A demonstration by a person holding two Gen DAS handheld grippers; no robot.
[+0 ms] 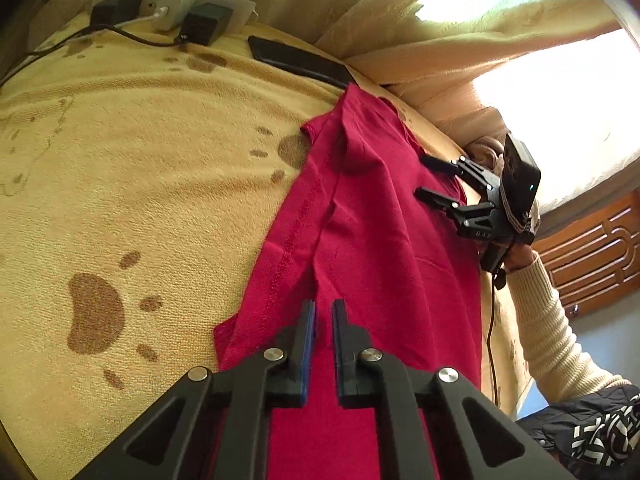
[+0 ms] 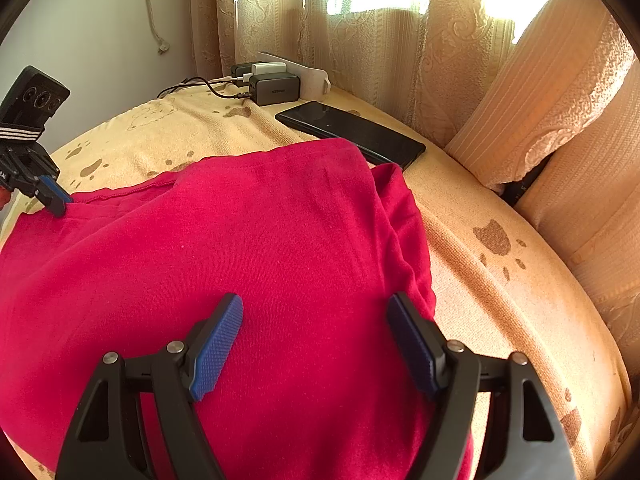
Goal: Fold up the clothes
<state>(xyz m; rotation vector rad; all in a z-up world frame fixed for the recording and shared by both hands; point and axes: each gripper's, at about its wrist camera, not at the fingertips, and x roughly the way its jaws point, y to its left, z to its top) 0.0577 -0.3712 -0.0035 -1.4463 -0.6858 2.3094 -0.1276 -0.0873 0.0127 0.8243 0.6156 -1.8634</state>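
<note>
A red garment [image 1: 360,220] lies partly folded on a yellow paw-print towel [image 1: 140,160]; it fills the lower left of the right wrist view [image 2: 240,248]. My left gripper [image 1: 323,308] sits low over the garment's near edge, its fingers nearly closed with a narrow gap; whether it pinches cloth is unclear. In the right wrist view the left gripper [image 2: 60,204] touches the garment's far left hem. My right gripper [image 2: 316,308] is open and empty above the garment's right part. It also shows in the left wrist view [image 1: 420,176], open at the garment's far edge.
A black phone [image 2: 352,132] lies on the towel just beyond the garment. A power strip with chargers and cables [image 2: 272,80] stands at the back. Curtains [image 2: 360,20] and cushions [image 2: 560,100] bound the back and right.
</note>
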